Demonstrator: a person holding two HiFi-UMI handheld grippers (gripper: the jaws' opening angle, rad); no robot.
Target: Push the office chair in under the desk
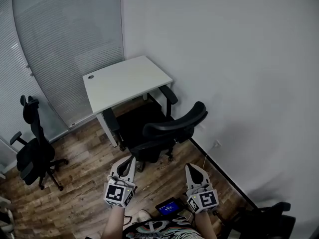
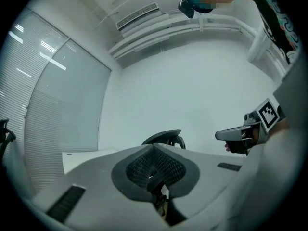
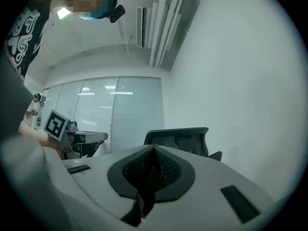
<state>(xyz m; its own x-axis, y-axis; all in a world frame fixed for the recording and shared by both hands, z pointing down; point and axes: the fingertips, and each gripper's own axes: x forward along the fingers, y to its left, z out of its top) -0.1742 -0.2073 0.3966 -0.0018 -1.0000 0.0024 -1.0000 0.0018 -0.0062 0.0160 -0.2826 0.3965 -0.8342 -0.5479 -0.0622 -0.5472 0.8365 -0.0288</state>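
1. Tools came first: the left tool had its jaws pressed fully together with nothing between them, as the left gripper view showed.
2. The right tool was likewise closed, its pads meeting on nothing; neither tool touched anything.
3. Both tools pointed level and side by side, each visible in the other's camera, and both aimed at the office chair ahead of us.
4. The chair's backrest faced us, its long axis running crosswise to the way the tools pointed, from lower left to upper right in the head view.
5. The left tool looked the nearer of the two, close to the backrest's left end. The right tool sat apart from the right end, near the wall.
6. Beyond the backrest stood the white counter. The chair's seat appeared to be partly under its near edge, with the armrests to either side.
7. We judged the push unfinished: the backrest stood well clear of the counter. The coming move called for closed tips set against the backrest, driving straight toward the counter.
8. A second chair stood well apart on the wood floor, out of the way.
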